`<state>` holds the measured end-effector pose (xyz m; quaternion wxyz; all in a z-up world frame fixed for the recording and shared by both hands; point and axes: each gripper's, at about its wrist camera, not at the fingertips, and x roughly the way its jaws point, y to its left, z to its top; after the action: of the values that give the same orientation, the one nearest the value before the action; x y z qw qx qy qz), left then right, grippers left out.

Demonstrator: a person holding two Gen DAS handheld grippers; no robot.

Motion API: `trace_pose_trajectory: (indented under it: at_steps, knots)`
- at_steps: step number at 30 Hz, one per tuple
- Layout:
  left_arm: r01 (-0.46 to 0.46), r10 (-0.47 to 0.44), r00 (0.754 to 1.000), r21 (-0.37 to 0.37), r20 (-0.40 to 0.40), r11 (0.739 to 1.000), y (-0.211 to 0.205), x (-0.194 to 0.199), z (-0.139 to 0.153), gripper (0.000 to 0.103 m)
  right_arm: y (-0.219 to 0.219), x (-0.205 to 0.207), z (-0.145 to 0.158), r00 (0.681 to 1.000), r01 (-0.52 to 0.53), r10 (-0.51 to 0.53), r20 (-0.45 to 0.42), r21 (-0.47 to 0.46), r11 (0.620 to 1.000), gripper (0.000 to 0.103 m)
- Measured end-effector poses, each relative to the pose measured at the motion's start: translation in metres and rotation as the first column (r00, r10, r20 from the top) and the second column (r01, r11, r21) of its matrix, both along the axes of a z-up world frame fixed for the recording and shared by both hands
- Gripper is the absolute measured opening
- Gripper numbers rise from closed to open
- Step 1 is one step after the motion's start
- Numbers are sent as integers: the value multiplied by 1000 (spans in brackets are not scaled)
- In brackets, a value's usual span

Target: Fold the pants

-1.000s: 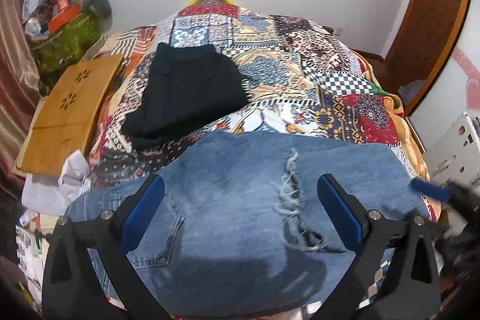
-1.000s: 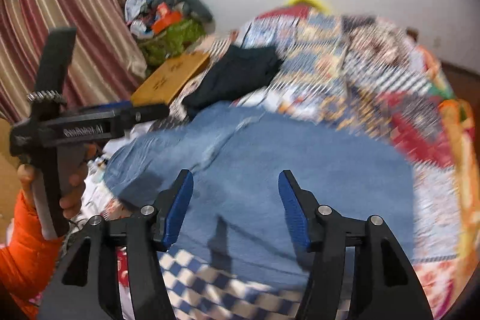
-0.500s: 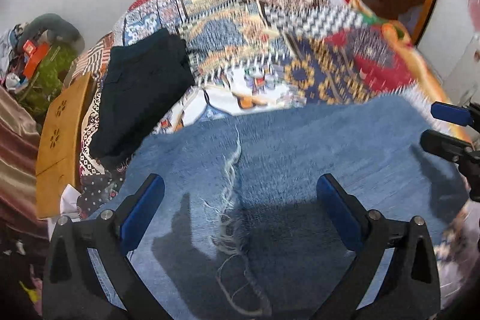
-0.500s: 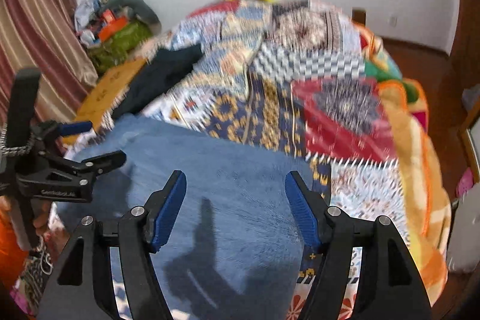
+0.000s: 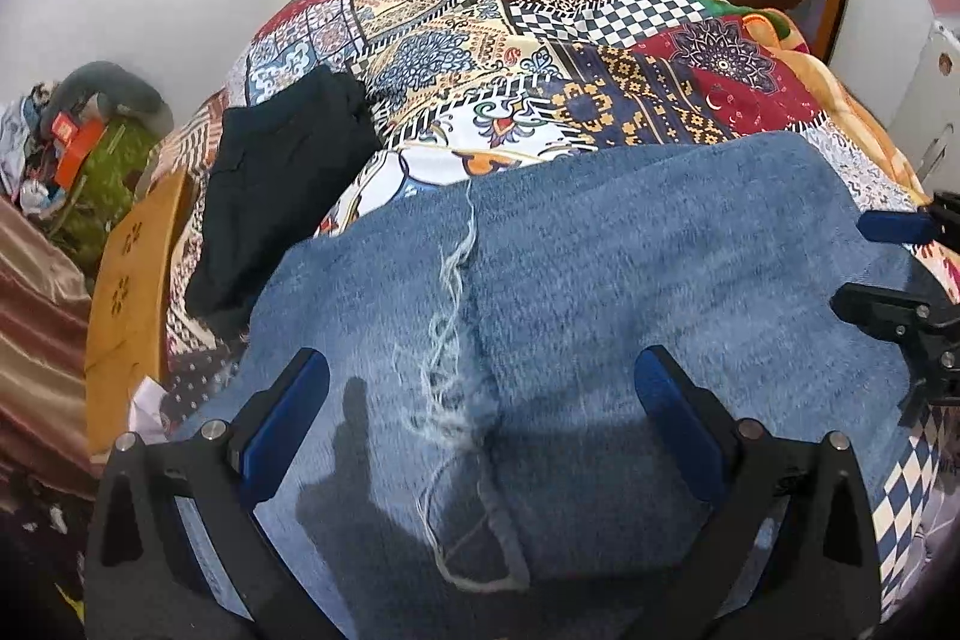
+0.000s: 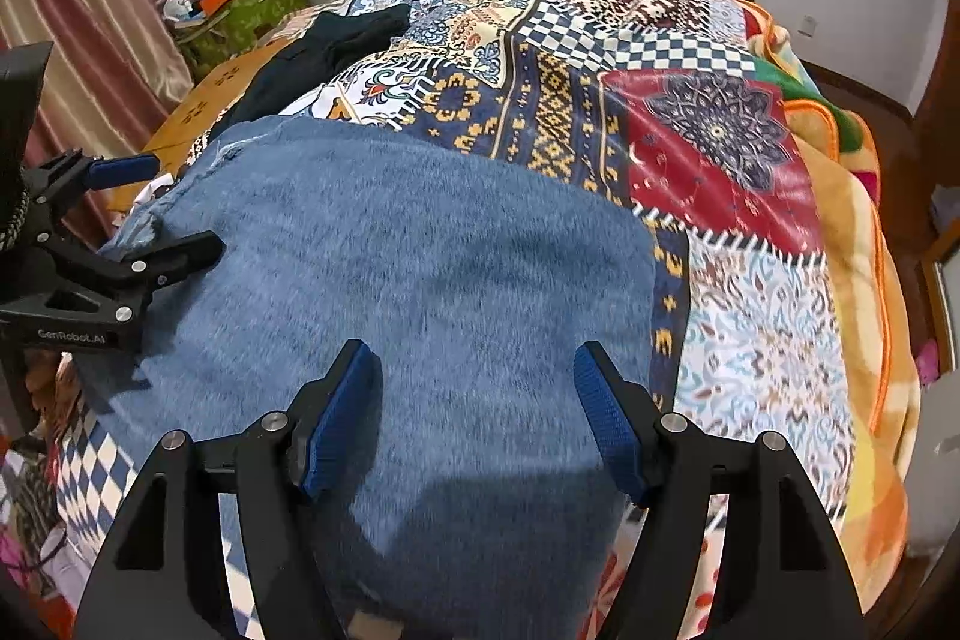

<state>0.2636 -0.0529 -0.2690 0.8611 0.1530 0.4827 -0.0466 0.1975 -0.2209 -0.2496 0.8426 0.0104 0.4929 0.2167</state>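
Jeans (image 5: 600,292) lie flat on the patchwork bedspread (image 5: 600,58), long axis running three to nine o'clock beneath both spread, empty grippers: left gripper (image 5: 480,400) over the frayed rip, right gripper (image 6: 474,400), jaws just widened, nearer the three o'clock end.

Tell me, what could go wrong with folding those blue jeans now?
Both the left gripper and the right gripper are open above the jeans, holding nothing. A finger might snag the frayed threads at the rip. A shallow pinch could catch only the top layer. Dragging the jeans might push them into the black garment nearby.
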Motion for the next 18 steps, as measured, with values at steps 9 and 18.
trace_pose_trajectory:
  at_steps: [9,18]
  knots:
    - [-58,58,998,-81,1,995,20,-23,0,103,-4,-20,4,998,63,-62,23,-24,998,68]
    - [-130,131,991,-163,-3,978,47,-42,16,103,6,-26,15,994,107,-105,31,-71,992,68]
